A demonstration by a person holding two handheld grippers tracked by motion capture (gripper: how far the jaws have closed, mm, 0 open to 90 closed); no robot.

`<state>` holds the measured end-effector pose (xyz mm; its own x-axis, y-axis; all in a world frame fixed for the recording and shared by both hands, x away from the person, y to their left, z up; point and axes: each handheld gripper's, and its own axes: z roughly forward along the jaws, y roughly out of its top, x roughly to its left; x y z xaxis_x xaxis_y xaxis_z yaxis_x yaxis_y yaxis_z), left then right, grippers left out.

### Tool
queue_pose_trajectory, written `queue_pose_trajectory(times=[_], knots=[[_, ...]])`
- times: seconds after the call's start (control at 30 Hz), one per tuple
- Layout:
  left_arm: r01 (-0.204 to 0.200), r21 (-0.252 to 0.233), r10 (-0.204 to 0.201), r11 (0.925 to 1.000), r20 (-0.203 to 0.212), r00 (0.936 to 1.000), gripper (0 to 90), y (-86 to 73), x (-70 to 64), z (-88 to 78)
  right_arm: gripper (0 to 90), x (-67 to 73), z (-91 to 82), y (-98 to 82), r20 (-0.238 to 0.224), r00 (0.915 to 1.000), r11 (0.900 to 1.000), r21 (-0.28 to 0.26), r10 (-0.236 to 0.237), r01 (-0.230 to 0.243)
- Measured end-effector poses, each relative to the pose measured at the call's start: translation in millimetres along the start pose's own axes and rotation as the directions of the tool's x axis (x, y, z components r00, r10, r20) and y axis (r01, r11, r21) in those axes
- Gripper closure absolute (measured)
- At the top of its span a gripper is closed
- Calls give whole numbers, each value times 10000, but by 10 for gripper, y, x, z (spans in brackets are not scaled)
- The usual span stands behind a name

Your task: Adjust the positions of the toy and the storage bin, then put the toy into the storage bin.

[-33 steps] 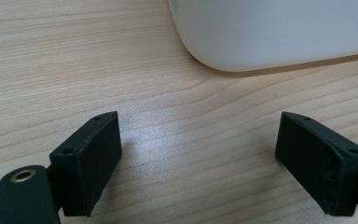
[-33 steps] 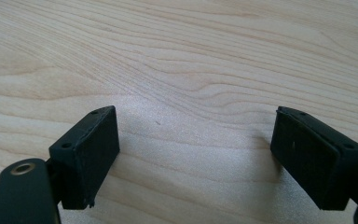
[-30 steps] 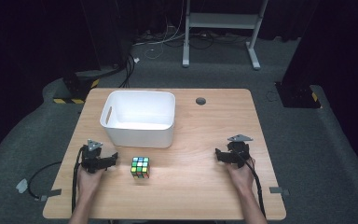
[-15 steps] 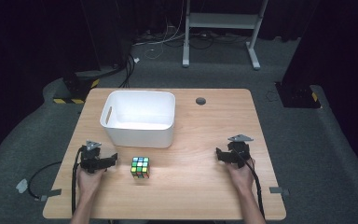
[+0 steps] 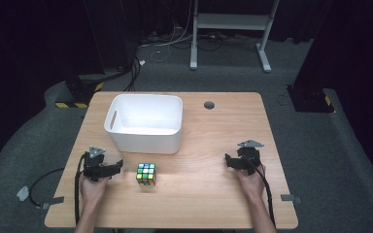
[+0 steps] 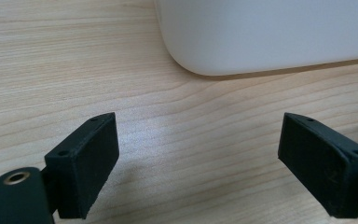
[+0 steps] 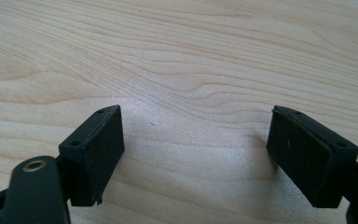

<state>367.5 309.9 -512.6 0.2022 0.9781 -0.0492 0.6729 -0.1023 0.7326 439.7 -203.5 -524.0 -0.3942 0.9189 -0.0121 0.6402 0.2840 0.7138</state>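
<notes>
A colourful puzzle cube (image 5: 146,174) sits on the wooden table (image 5: 209,141), just in front of a white bin (image 5: 145,143). My left gripper (image 5: 118,167) rests on the table left of the cube, pointing toward it and a short gap away. Its jaws have just been opening and stand open with nothing between them (image 6: 198,140). The bin's rounded corner (image 6: 270,32) lies ahead of them. My right gripper (image 5: 230,161) rests at the table's right side, far from the cube. It is open over bare wood (image 7: 196,135).
A dark round hole (image 5: 209,105) sits in the tabletop behind the bin's right side. Cables trail from both grippers off the front edge. A white stand (image 5: 228,29) is on the floor beyond the table.
</notes>
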Motion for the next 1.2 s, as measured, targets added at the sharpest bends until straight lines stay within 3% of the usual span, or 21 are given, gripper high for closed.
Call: queue_pose_trajectory(times=[0.43,0.53,0.93,1.2], knots=[[-218,-68,220,9997,159,9996,136,-29,-44,-93,189,2,-1,0,28,10000,10000,-3,-3,3],[-520,162,519,9985,55,9986,136,-47,-57,-133,189,2,-1,-1,28,10000,10000,-4,-5,5],[-265,-146,268,9995,261,9993,134,-73,-80,-347,190,2,0,-1,25,10000,10000,-5,-5,5],[-415,-370,422,9985,164,9990,136,-66,-99,-496,190,2,0,0,18,10000,10000,-5,-14,14]])
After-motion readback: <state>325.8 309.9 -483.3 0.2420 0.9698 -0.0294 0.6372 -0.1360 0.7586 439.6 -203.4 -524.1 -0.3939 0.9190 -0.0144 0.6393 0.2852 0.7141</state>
